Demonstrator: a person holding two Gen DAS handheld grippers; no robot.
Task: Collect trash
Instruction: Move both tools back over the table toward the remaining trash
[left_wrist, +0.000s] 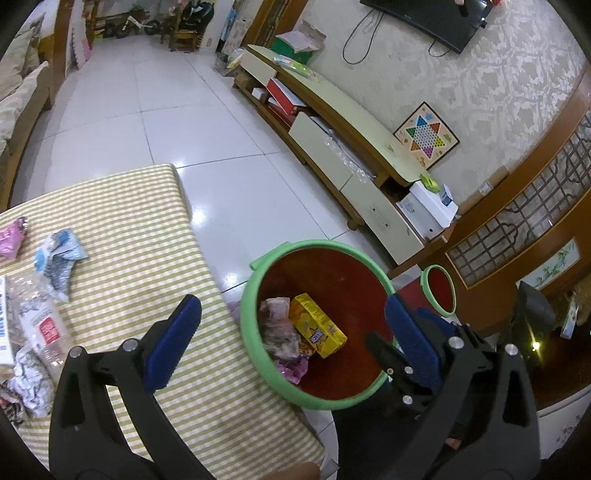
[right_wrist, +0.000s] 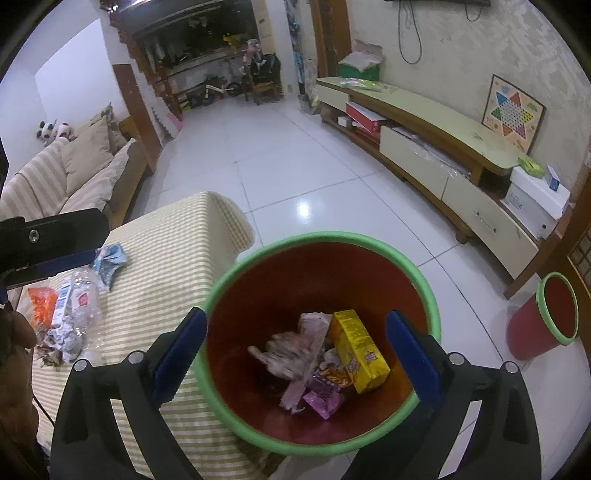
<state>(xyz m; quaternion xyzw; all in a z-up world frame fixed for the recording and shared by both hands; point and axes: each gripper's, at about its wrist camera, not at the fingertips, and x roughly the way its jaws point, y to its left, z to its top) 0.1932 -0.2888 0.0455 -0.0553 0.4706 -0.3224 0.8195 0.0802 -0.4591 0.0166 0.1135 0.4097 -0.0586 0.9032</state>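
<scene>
A red bin with a green rim (left_wrist: 255, 280) (right_wrist: 321, 236) stands on the floor against the table's corner. Inside lie a yellow box (left_wrist: 319, 328) (right_wrist: 360, 350), a blurred pale pink wrapper (right_wrist: 295, 350) and a purple wrapper (right_wrist: 323, 400). My left gripper (left_wrist: 291, 301) is open over the bin's edge and the table, with nothing between its blue pads. My right gripper (right_wrist: 297, 314) hangs open straight above the bin, also holding nothing. On the striped tablecloth (left_wrist: 147, 240) (right_wrist: 177, 251) lie a blue-white wrapper (left_wrist: 59, 258) (right_wrist: 109, 262), a crushed clear bottle (left_wrist: 40, 325) (right_wrist: 81, 299) and crumpled paper (left_wrist: 29, 380) (right_wrist: 66, 339).
A second, smaller red bin (left_wrist: 439, 291) (right_wrist: 554, 310) stands on the floor to the right, near a long low TV cabinet (left_wrist: 332, 110) (right_wrist: 424, 122). A pink wrapper (left_wrist: 13, 240) and an orange wrapper (right_wrist: 42, 301) also lie on the table. A sofa (right_wrist: 74, 173) stands at the left.
</scene>
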